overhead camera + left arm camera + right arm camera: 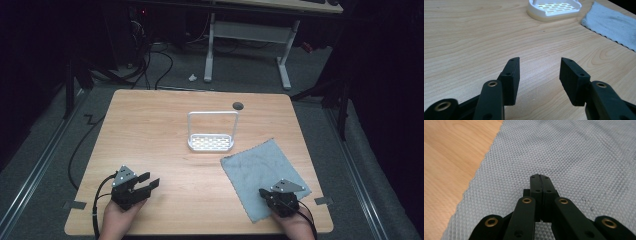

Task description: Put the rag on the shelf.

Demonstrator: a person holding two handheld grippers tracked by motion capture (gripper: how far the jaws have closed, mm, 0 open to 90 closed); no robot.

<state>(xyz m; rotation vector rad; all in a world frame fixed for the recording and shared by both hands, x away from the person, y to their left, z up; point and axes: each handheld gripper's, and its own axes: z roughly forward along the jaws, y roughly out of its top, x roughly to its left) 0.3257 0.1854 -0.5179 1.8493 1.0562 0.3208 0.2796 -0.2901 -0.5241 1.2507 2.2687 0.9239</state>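
Note:
A grey waffle-weave cloth (260, 172) lies flat on the right front part of the wooden table (150, 130). My right gripper (263, 193) rests over the cloth's near edge. In the right gripper view its jaws (540, 176) are pressed together above the cloth (574, 150), with no fold visible between them. My left gripper (153, 179) is at the front left of the table, held by a hand. Its jaws (540, 61) stand wide apart over bare wood with nothing between them. A white slotted rack (211, 142) with a tall wire handle stands mid-table.
The white rack (554, 8) and the cloth's edge (611, 25) lie ahead of the left gripper. A round dark grommet (238, 105) sits near the table's far edge. Beyond the table are cables on the floor and a white desk frame (247, 35).

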